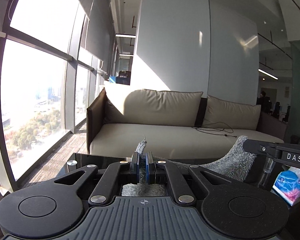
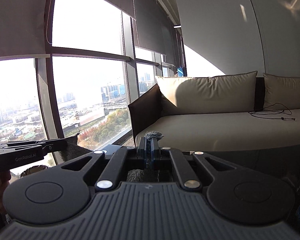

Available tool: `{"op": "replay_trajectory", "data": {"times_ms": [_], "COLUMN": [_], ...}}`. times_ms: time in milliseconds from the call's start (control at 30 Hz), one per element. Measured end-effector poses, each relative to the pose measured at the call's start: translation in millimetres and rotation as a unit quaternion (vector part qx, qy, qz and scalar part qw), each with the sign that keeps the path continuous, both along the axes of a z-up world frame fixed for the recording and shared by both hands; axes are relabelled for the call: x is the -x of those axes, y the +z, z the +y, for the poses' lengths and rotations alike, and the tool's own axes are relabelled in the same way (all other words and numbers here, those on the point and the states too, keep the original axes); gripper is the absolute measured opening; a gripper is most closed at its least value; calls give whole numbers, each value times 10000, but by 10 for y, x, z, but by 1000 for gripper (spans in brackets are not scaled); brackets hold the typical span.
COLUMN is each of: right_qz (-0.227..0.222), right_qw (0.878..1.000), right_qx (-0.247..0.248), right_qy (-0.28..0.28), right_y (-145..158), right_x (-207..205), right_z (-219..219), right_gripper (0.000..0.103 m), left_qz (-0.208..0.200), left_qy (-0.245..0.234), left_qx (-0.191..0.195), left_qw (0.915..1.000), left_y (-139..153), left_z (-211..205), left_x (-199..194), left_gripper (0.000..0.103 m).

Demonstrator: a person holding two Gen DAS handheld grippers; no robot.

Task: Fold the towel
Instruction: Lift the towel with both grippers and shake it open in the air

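Above the dark glass table, left gripper and right gripper each clamp a corner of the shaggy grey towel; lift step; next, carry the edge across evenly.

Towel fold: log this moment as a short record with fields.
towel: grey, fluffy towel, lifted, sagging between the two grippers
left gripper: left gripper shut on one towel corner
right gripper: right gripper shut on another corner, tuft poking past the fingertips
surface: dark glossy table below
background: beige sofa with a black cable on its seat
beside: tissue pack at right
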State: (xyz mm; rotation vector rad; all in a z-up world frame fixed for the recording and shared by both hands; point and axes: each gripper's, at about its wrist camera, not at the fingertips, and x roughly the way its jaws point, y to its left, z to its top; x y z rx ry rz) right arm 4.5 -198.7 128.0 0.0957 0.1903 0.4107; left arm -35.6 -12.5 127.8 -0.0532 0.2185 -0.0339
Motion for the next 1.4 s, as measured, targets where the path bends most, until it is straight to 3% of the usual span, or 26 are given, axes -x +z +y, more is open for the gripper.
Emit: {"op": "replay_trajectory", "data": {"times_ms": [433, 933, 1400], "right_qz": [-236, -684, -775], "right_qw": [9997, 9976, 9967], "right_qx": [-77, -8, -6], "right_qy": [17, 141, 224], "right_y": [275, 756, 909], "right_x": [370, 899, 1374], "right_z": [9, 52, 54], "right_gripper": [3, 4, 4], "left_qz": [7, -357, -716], "left_qy": [52, 185, 444], "left_qx": [115, 118, -159], "left_qw": [9999, 9991, 9963], "left_y": [169, 585, 919], "left_z": [-16, 39, -139], "left_x": [281, 794, 1330], "left_gripper": [4, 4, 4]}}
